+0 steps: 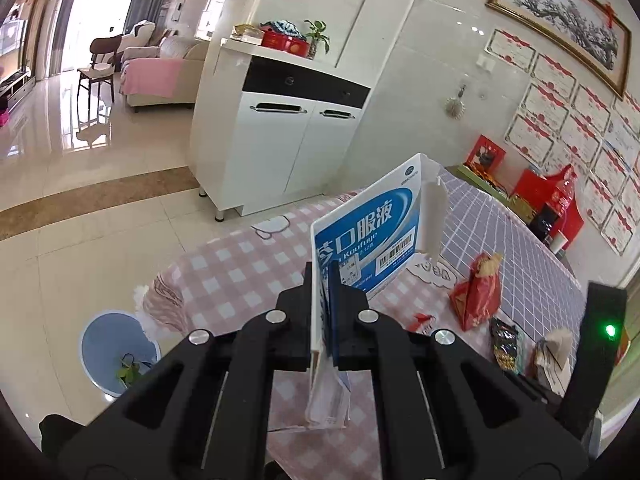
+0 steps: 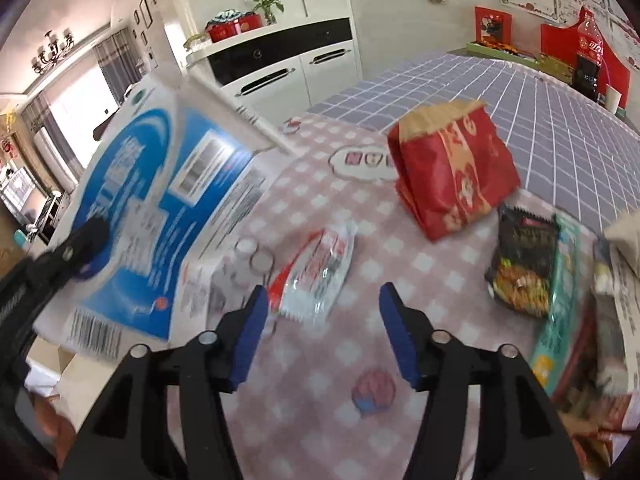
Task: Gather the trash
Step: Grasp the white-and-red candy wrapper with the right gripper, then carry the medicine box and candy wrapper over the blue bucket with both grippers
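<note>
The left gripper [image 1: 326,292] has its jaws clamped on a flattened blue-and-white box [image 1: 368,236], held on edge above the desk [image 1: 240,264]; from the right wrist view the same box [image 2: 160,200] hangs over the desk's left edge. The right gripper [image 2: 320,320] has its jaws apart with nothing between them, poised above a clear red-and-white wrapper [image 2: 316,272] lying flat on the cloth.

The desk wears a pink-and-white checked cloth [image 2: 320,420] nearer the camera and a grey grid cloth [image 2: 540,112] farther back. On the pink part a red paper bag [image 2: 452,172] stands tilted, and just right of it lies a dark snack packet [image 2: 520,260] beside a teal packet [image 2: 560,300]. More paper litter is piled at the right edge, too blurred to name. At the far end of the desk stand red boxes [image 1: 548,196] and a cola bottle [image 2: 588,52].

On the glossy tiled floor [image 1: 100,208] beside the desk sits a pale blue bin [image 1: 116,352] holding some green scraps. Behind stands a white cabinet [image 1: 280,152] with a black drawer band, red tins and a small plant [image 1: 318,36] on top. The right wall is covered with certificates [image 1: 560,120] below a framed painting [image 1: 564,16]. Beyond lies a living room with a sofa [image 1: 160,68], a chair [image 1: 98,64] and curtained windows.
</note>
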